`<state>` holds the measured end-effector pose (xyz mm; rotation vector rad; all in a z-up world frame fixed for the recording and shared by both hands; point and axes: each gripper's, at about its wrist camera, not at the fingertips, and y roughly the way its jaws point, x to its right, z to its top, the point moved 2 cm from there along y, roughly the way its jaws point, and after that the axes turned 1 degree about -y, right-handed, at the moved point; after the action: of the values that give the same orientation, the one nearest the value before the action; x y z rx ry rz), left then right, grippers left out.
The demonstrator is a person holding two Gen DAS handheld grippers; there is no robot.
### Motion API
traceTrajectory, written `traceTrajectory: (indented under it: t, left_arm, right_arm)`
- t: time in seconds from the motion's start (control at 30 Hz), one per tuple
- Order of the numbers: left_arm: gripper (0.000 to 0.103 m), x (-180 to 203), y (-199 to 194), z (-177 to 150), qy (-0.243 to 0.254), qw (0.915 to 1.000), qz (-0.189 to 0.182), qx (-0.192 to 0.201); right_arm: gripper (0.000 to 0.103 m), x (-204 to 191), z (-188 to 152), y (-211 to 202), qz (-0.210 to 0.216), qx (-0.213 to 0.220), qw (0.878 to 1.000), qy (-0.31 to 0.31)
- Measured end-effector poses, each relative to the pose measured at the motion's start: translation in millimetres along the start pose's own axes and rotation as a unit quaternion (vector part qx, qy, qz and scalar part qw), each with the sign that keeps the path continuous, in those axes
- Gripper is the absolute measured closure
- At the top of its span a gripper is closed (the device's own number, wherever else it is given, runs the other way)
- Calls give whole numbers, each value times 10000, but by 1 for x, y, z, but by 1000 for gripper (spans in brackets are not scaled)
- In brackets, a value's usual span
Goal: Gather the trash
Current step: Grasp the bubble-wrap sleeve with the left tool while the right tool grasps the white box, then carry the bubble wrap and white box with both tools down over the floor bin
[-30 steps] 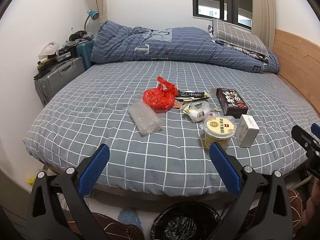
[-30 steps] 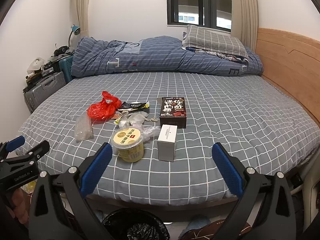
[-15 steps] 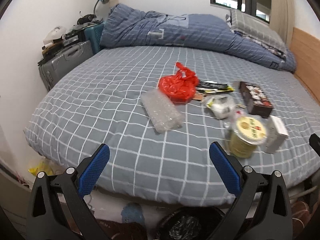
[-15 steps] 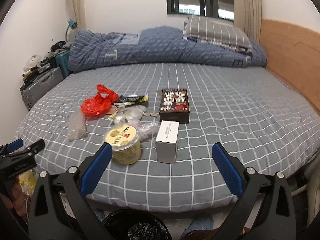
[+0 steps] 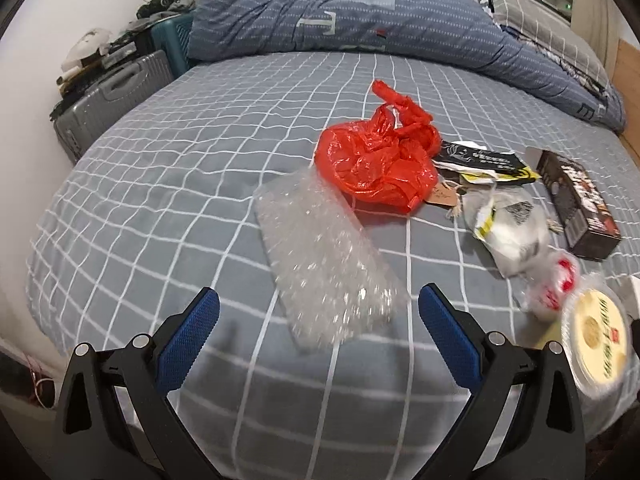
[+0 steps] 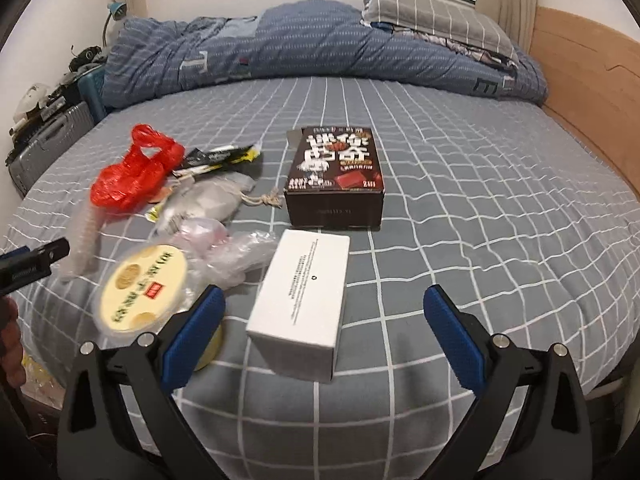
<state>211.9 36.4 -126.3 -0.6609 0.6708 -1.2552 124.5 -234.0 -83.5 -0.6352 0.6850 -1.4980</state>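
Left hand-held gripper (image 5: 319,312), fingers spread, frames bubble wrap (image 5: 325,264) just ahead.

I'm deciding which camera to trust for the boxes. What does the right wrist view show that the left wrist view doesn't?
Only the right wrist view shows the whole white box, lying just ahead of the open right gripper, and the wooden headboard. Only the left wrist view shows the bubble wrap sheet spread flat ahead of the open left gripper. Both show the red plastic bag, the dark box, the yellow-lidded cup, the grey suitcase and the checked bed sheet.
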Motion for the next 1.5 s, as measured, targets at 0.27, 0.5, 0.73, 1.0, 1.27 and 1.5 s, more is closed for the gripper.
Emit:
traceTrajectory:
  t: [0.27,0.5,0.73,1.0,1.27,1.5]
  left_arm:
    - [6,9,36,7,4,9995,226,-222]
    - [27,5,60,4,-196,9979,200,-586]
    - [49,2,68,5,-237,9972,174,-688]
    - [82,-3,51,6,-226,9985,234,-448]
    - [83,3,7,-4,-119,9998,-15,-146]
    - [83,8,-37,-19,-16,9995,-299,-36]
  right_arm:
    - [18,2,-6,25,-50,-278,9996,78]
    - [31,-1,-10,38,24,-474,9988,110]
    - [50,4,-12,46,249,-653,9969,348]
    - [63,7,-10,36,290,-488,9977,383]
    - [63,5,-5,10,311,-251,9988,291]
    - [63,-2,-1,-24,389,-1,9990,197]
